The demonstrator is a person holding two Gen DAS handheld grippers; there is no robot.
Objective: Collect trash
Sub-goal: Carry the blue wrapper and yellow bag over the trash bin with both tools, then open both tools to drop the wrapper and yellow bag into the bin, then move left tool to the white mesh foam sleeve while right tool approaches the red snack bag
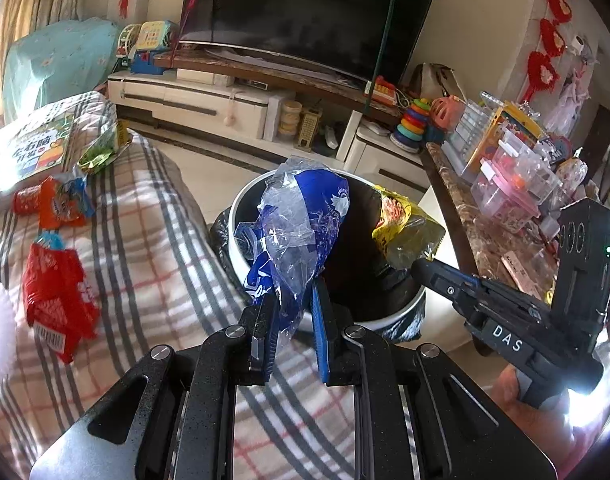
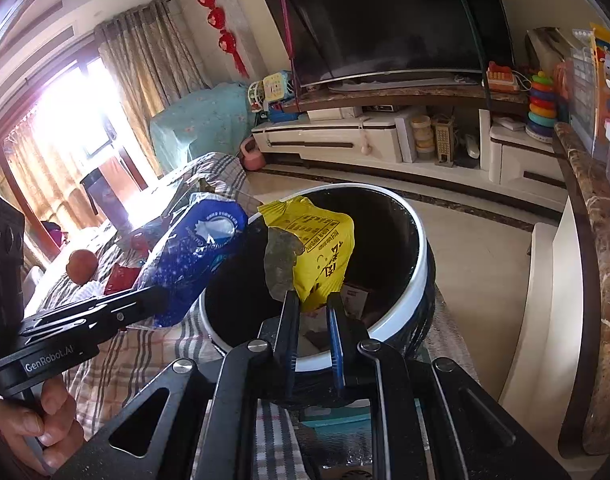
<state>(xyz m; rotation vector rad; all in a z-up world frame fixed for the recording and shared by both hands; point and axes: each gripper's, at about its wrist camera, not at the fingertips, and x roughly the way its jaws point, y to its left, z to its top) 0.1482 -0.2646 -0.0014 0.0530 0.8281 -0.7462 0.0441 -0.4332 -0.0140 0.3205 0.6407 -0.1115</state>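
Disposal step: blue wrapper (image 1: 301, 220) clamped in left tongs (image 1: 291, 300), yellow wrapper (image 2: 317, 248) in right tongs (image 2: 311, 300), held over bin (image 2: 419, 280); release judged next.

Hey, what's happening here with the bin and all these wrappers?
A person is clearing trash with two handheld grippers. The left gripper is shut on a blue plastic bag, the right gripper on a yellow wrapper, both held over the open trash bin. Neither is dropped yet. Red wrappers lie on the plaid blanket.
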